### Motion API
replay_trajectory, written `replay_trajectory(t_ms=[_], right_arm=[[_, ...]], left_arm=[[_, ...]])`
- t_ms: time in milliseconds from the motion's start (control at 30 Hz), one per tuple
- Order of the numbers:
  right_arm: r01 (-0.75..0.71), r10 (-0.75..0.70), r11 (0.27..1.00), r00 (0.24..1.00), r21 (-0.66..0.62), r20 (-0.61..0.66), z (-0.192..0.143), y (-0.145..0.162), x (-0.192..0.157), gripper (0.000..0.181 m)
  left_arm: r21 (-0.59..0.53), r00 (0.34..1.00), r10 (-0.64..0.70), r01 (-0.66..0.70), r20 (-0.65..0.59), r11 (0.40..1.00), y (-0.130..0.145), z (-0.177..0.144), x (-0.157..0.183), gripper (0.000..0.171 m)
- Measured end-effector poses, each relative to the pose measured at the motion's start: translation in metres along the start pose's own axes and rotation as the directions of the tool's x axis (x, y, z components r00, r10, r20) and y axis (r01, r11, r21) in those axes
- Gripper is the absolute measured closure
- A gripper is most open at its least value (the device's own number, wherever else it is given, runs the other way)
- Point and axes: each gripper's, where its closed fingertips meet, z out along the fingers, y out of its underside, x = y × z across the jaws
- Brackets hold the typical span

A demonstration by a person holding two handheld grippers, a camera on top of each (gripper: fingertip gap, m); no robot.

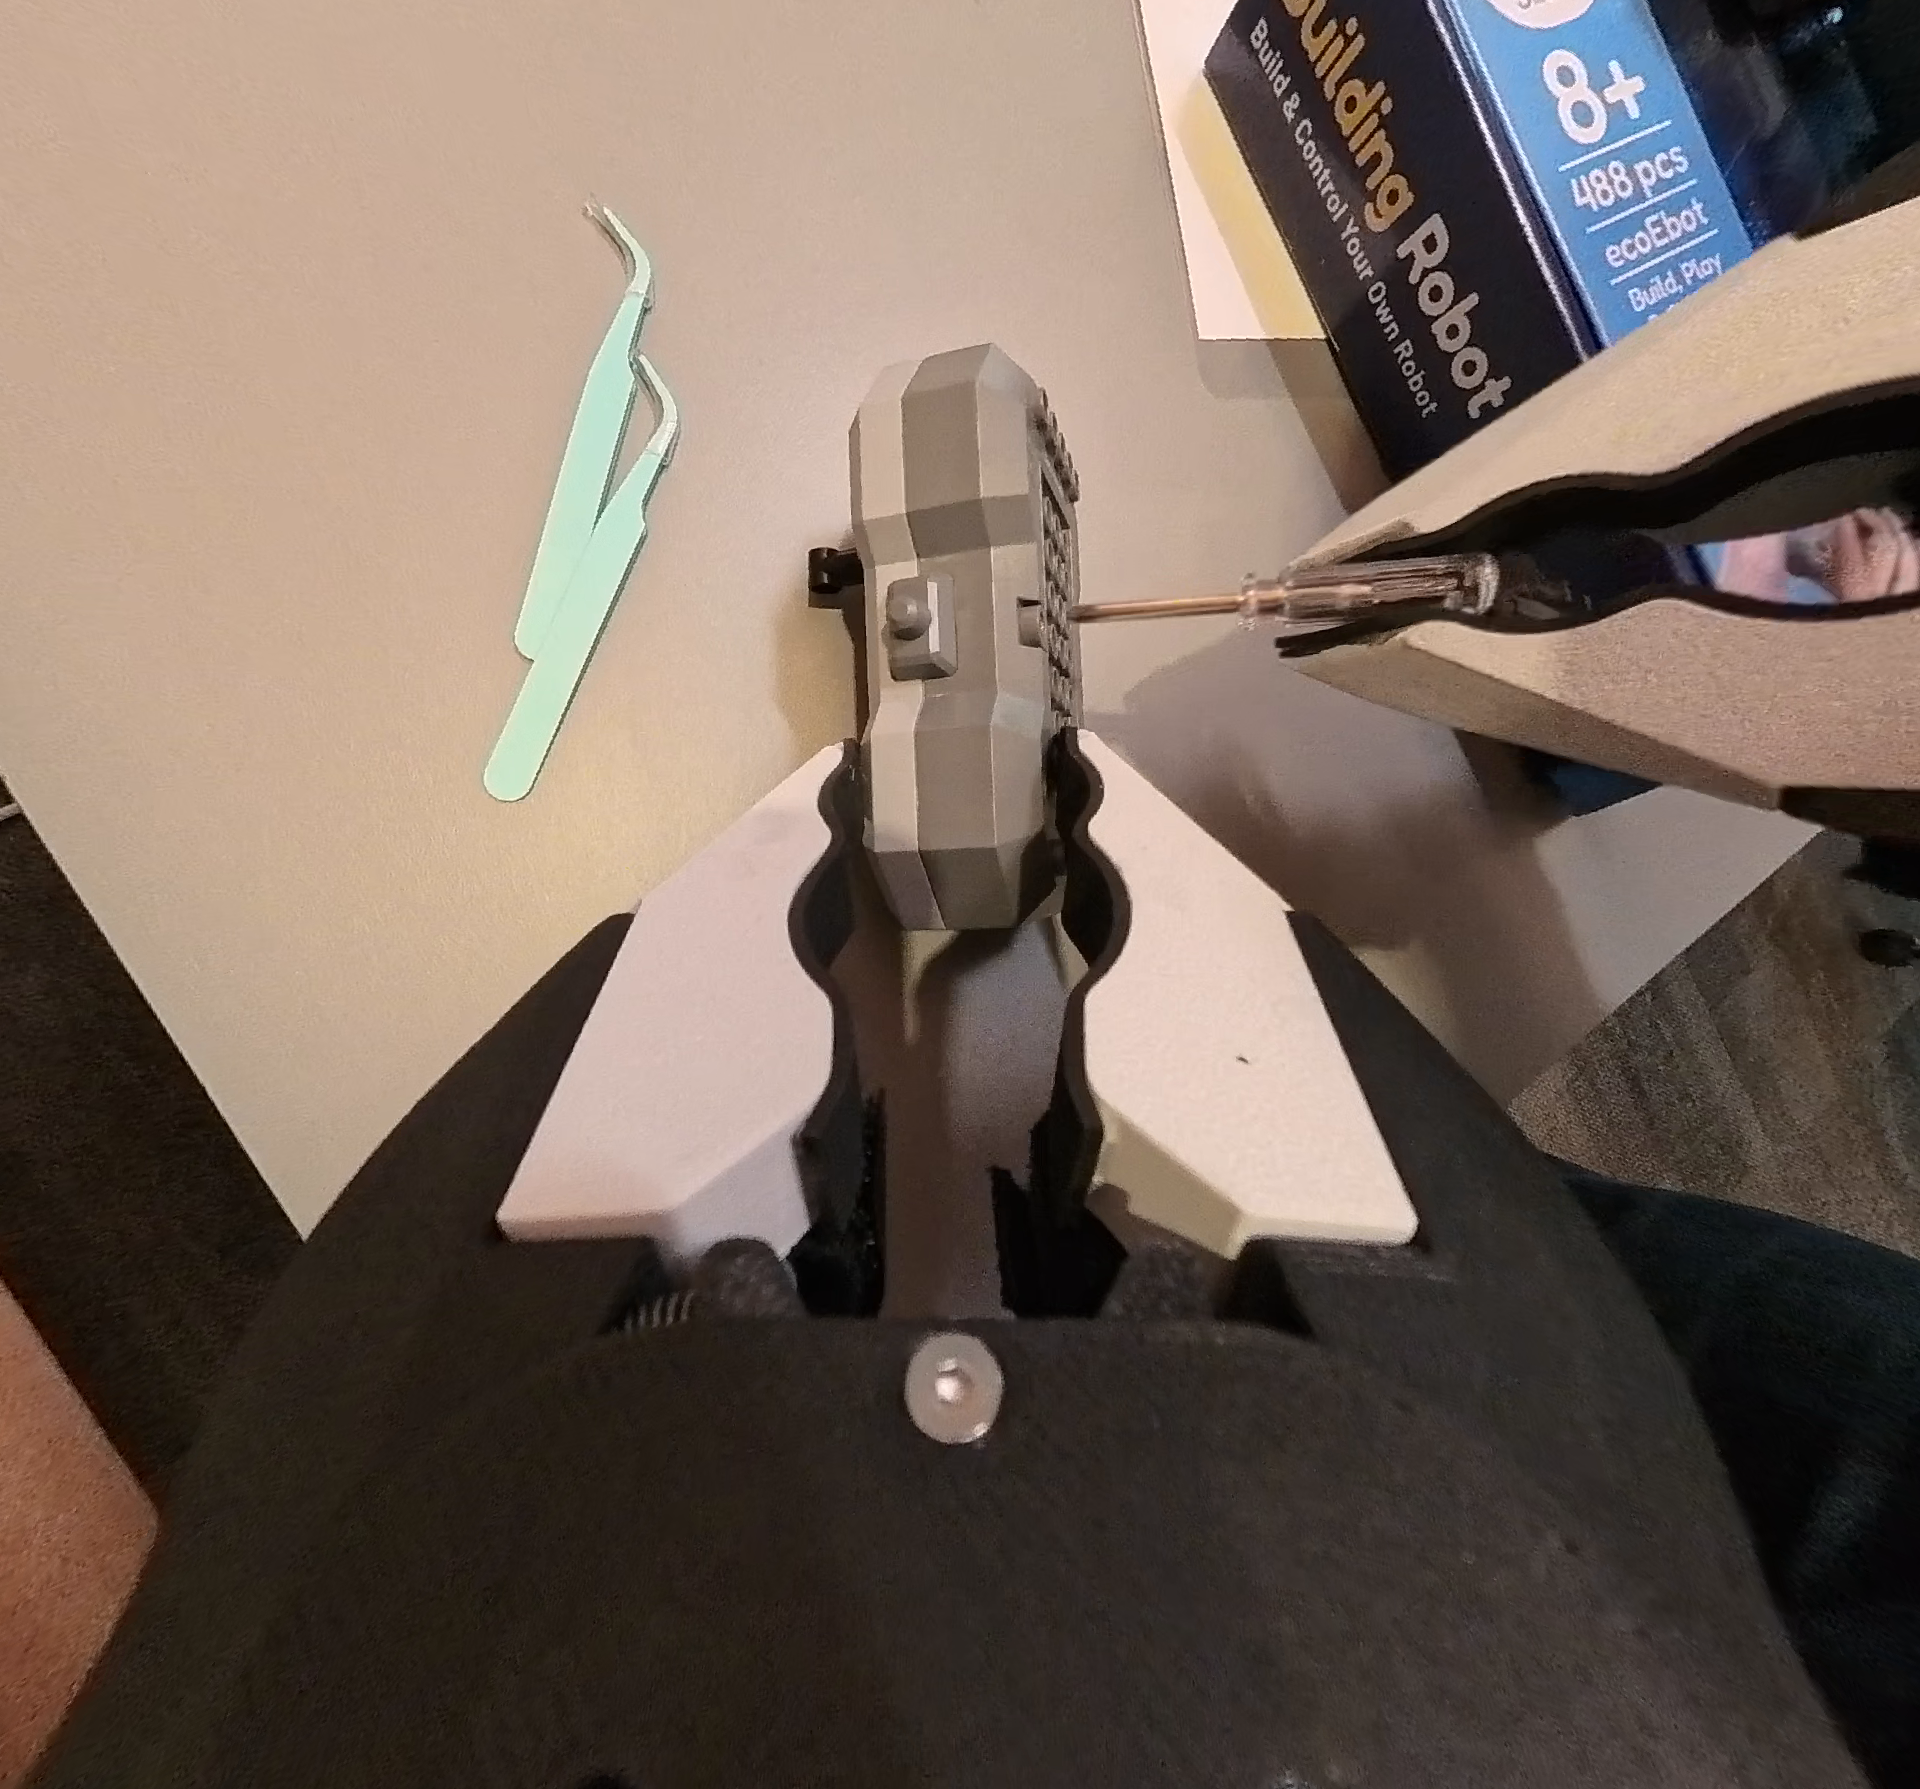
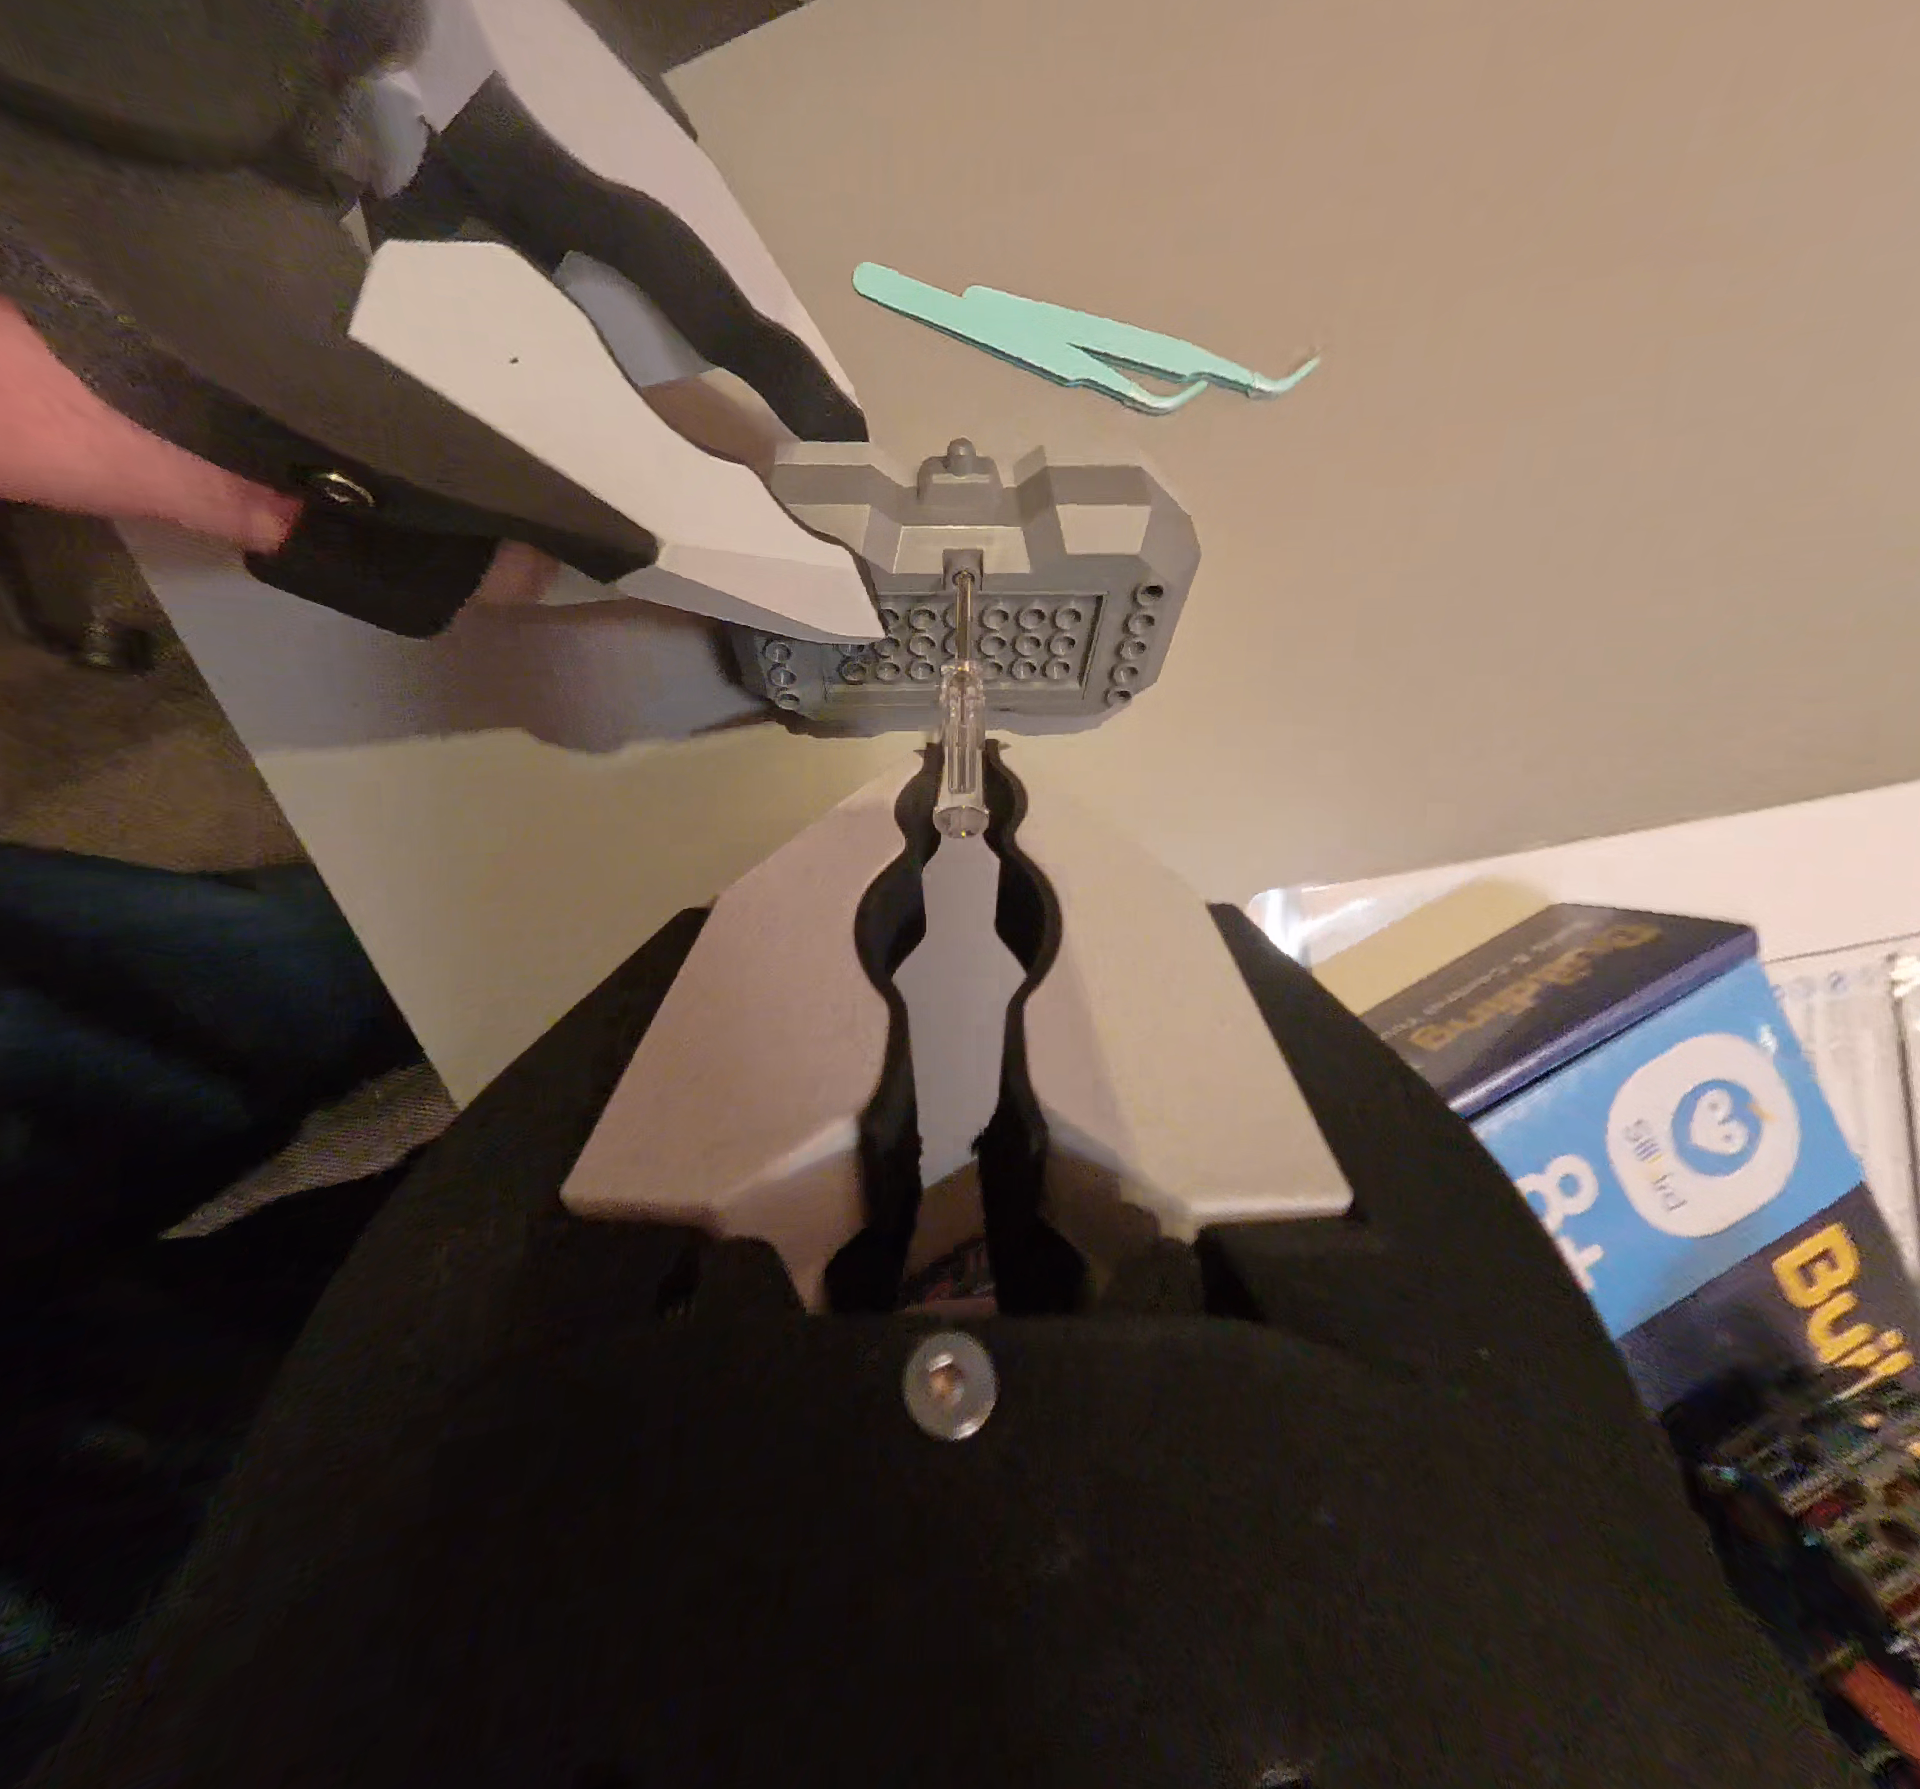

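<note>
In the left wrist view, the left gripper (image 1: 961,783) stands at the centre of the frame with its jaws clenched on the lower end of a grey brick-built block (image 1: 961,638), which rises upright out of the fingertips and leans slightly to the left. The block's studded face is turned to the right side of the frame. From the right edge the right gripper (image 1: 1351,612) comes in, clamped on the clear handle of a small screwdriver (image 1: 1340,596); the metal shaft runs level to the left and its tip meets the block's right side about midway up.

In the right wrist view the same screwdriver (image 2: 956,752) sits gripped at the tips of the right gripper (image 2: 956,783) in mid-frame, pointing up the frame across the studded plate of the block (image 2: 997,586). The left gripper (image 2: 821,534) reaches in from the upper left, with a person's hand (image 2: 104,451) behind it at the left edge.

Two mint-green tweezers (image 1: 587,513) lie overlapping on the pale table (image 1: 312,181), well apart from the block, in the left part of the left view. Bare table spreads across the upper left there; the table edge cuts diagonally through the lower left, with dark floor beyond it. A blue and black printed box (image 1: 1455,181) crowds the upper right corner, near the right gripper.
</note>
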Motion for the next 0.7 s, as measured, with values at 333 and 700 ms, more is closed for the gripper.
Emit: replay_trajectory(t_ms=[333, 700], right_arm=[[0.126, -0.127, 0.992, 0.991, -0.031, -0.044, 0.0040, 0.0023, 0.0021, 0.178], [0.183, -0.185, 0.982, 0.981, -0.044, -0.056, 0.0071, 0.0031, 0.0042, 0.177]], left_arm=[[0.002, 1.000, -0.008, 0.008, -0.002, 1.000, 0.0002, 0.0001, 0.0000, 0.138], [-0.001, 1.000, -0.012, 0.012, -0.008, 1.000, 0.0004, 0.0010, 0.0020, 0.138]])
